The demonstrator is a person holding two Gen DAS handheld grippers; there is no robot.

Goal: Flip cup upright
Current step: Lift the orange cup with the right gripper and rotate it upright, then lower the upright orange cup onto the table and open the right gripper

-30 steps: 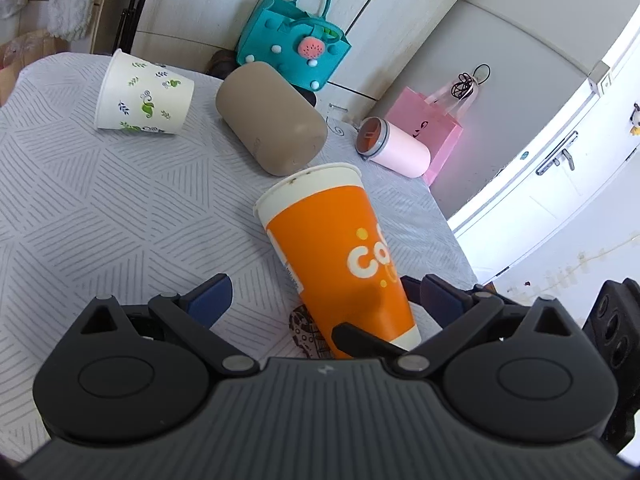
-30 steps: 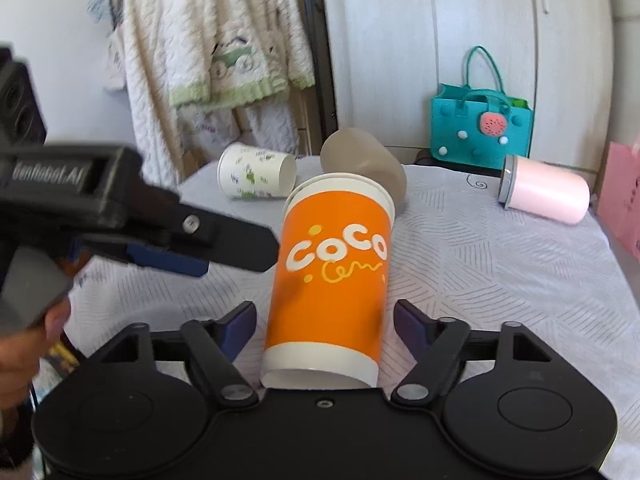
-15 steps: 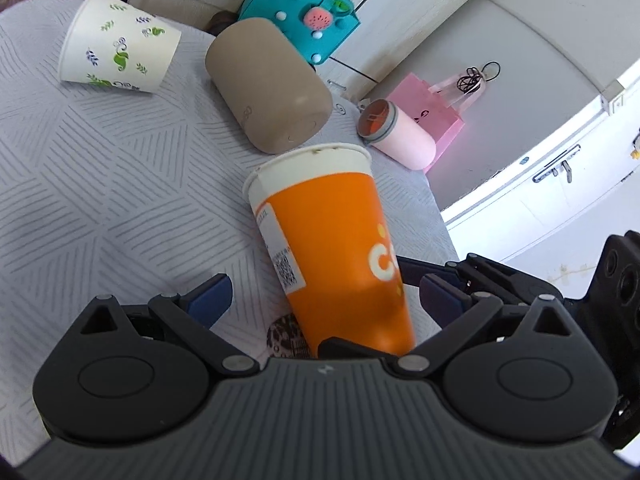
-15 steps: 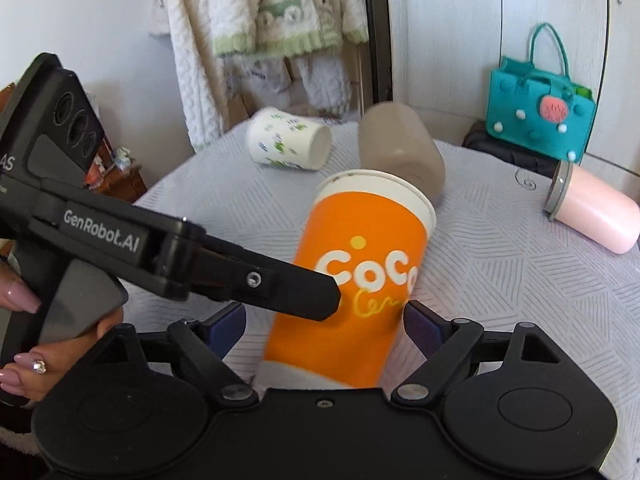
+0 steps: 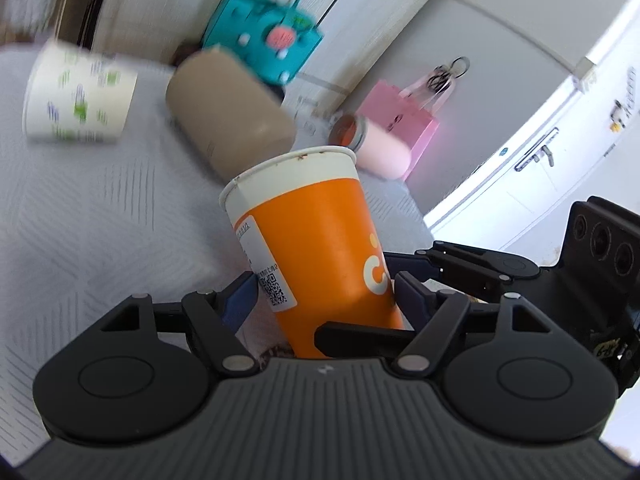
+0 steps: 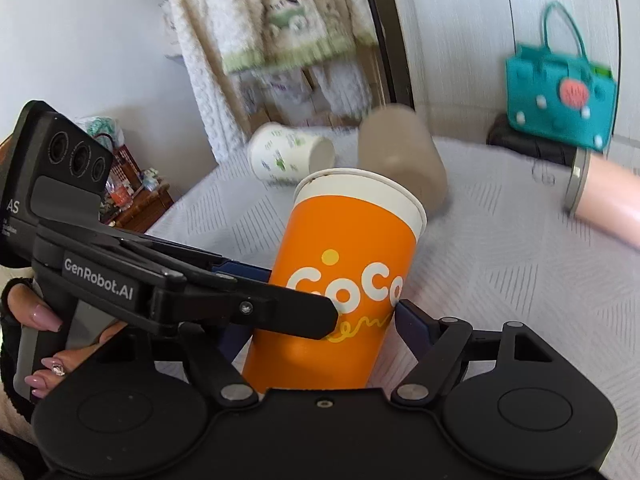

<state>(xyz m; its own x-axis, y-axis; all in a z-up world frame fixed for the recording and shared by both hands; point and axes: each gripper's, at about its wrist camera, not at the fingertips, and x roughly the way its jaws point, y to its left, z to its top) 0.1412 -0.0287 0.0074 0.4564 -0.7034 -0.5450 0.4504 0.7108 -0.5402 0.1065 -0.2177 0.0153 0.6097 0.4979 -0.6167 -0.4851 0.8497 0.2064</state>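
An orange paper cup (image 5: 316,248) with a white rim and "CoCo" lettering leans, mouth up, between both grippers; it also shows in the right wrist view (image 6: 344,280). My left gripper (image 5: 324,292) is shut on its lower body, blue pads on both sides. My right gripper (image 6: 320,328) is also shut on the cup, one pad (image 6: 412,324) against its right side. The left gripper crosses in front of the cup in the right wrist view. The cup's base is hidden behind the gripper bodies.
On the grey patterned tablecloth (image 5: 80,216) lie a white leaf-print paper cup (image 5: 76,100), a tan tumbler (image 5: 228,116) and a pink bottle (image 5: 376,148), all on their sides. A teal bag (image 5: 264,44) and pink bag (image 5: 404,108) sit beyond the table edge.
Both grippers have closed in on the orange cup. The cup stays tilted, and the views have shifted with motion blur.
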